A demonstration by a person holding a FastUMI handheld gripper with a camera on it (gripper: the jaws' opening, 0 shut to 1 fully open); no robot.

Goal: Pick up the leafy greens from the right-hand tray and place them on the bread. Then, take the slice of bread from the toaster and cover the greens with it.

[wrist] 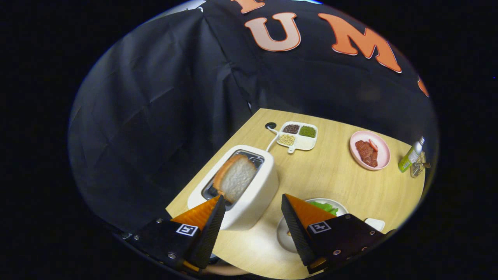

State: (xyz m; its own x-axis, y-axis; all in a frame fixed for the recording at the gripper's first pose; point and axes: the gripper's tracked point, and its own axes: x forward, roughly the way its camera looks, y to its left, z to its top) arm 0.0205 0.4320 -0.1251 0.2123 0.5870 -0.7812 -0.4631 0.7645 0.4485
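One gripper shows at the bottom of the frame, its two fingers spread wide and holding nothing. The left fingertip lies just beside the lower edge of one slice of bread, which stands tilted in the slot of one white toaster at centre-left on the wooden table. At lower centre-right, partly behind the right finger, sits one white plate with the leafy greens on it. In the upper middle, one white divided tray carries three fillings: dark brown, green and pale yellow. Right of it one pink plate holds red meat slices. At far right stands one green bottle.
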